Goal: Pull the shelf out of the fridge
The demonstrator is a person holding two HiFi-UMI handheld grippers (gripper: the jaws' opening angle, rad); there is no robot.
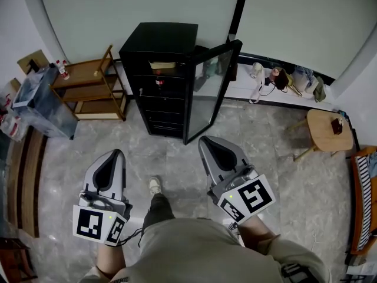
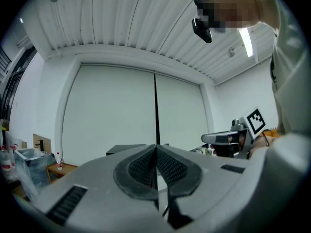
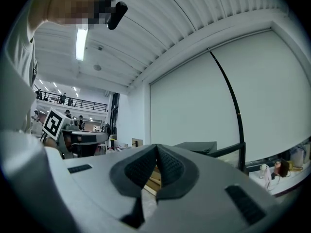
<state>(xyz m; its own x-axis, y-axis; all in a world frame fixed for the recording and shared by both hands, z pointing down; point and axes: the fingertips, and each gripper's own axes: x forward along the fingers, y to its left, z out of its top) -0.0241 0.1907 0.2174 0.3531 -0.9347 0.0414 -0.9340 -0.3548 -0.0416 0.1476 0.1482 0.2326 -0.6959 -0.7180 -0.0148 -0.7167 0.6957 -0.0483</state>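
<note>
Standing at the bottom edge of the head view, the person (image 1: 194, 249) holds a gripper low on each side. One shoe (image 1: 154, 186) shows between them on the grey marbled floor (image 1: 177, 158). At lower left is the left gripper (image 1: 117, 154), its jaws pressed together with nothing between them; its own view shows the ribbed pads (image 2: 143, 166) meeting along one line. Right of centre is the right gripper (image 1: 205, 140), jaws likewise closed tight and empty, pads (image 3: 170, 166) touching. Both point up the frame toward the fridge (image 1: 159, 40), well apart from it. That black fridge stands at upper centre, its glass door (image 1: 213, 87) swung open to the right. Inside, the dark shelves (image 1: 160, 98) lie stacked one above another, all seated within the cabinet, with a tan item (image 1: 162, 65) on the top one. Left of the fridge stands a wooden rack (image 1: 94, 84); at far right is a round wooden stool (image 1: 327, 128). Behind everything runs a pale wall (image 1: 141, 2), with a cluttered ledge (image 1: 283, 81) at its foot on the right.
</note>
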